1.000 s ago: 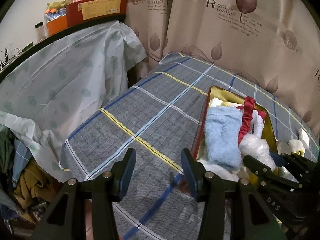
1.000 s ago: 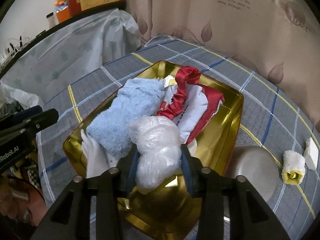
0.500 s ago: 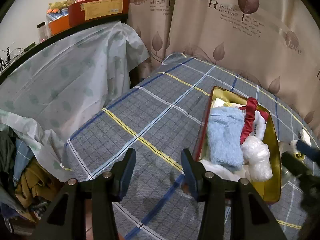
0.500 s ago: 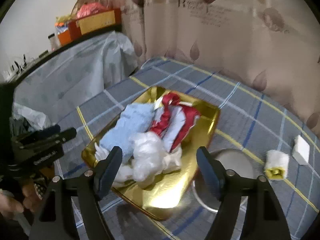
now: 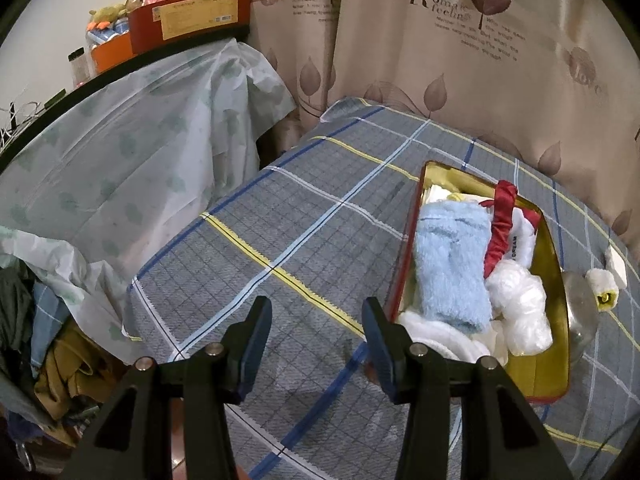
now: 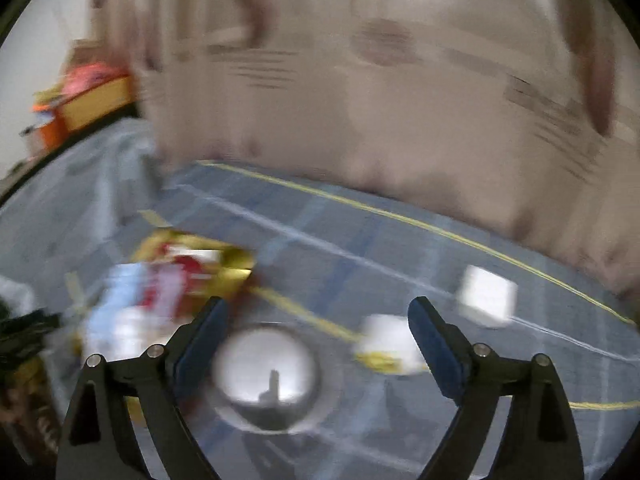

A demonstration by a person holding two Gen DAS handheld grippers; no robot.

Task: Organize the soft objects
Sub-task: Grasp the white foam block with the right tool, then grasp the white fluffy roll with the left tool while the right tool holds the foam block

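Observation:
A gold tin box (image 5: 558,280) on the checked cloth holds a light blue fluffy towel (image 5: 452,264), a red and white cloth (image 5: 505,220) and a crumpled white plastic bag (image 5: 520,304). A white roll with a yellow core (image 5: 604,286) lies to the right of the box. My left gripper (image 5: 316,320) hovers open over bare cloth left of the box. The right wrist view is blurred: my right gripper (image 6: 318,320) has its jaws opening wide with nothing between them, above a shiny round lid (image 6: 266,372), with the white roll (image 6: 390,342) and a white block (image 6: 486,294) just ahead.
A patterned curtain (image 5: 460,60) hangs behind the table. A plastic-draped shelf (image 5: 120,132) with red and orange boxes (image 5: 188,16) stands at the left. Piled clothes (image 5: 60,360) lie below the table's left edge. The gold box (image 6: 192,264) sits left in the right wrist view.
My right gripper let go of the white plastic bag in the box, opened wide, and swung up and to the right toward the roll. It has left the left wrist view. The left gripper stayed still.

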